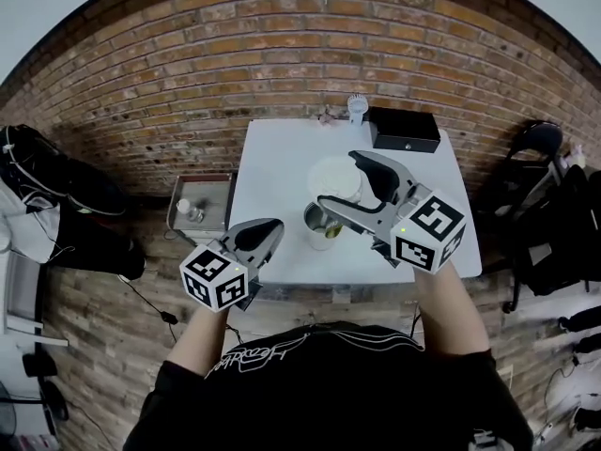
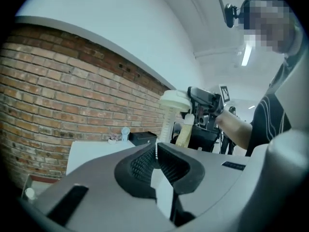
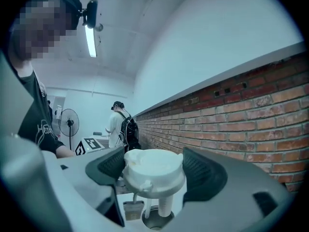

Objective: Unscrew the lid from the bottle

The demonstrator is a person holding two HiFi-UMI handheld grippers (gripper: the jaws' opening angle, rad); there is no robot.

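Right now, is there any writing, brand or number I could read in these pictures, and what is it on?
Nothing here reads clearly.
White script on the person's black shirt: upside down, too blurred to read.
Marker cubes: black-and-white square patterns, no words or numbers.
Black box: no label shows.

Your white table (image 1: 272, 158) stands by the brick wall (image 1: 235, 45), with 1 black box (image 1: 404, 130) at its far edge. To its left you have a metal tray (image 1: 214, 194), and to its right 1 dark chair (image 1: 540, 144).
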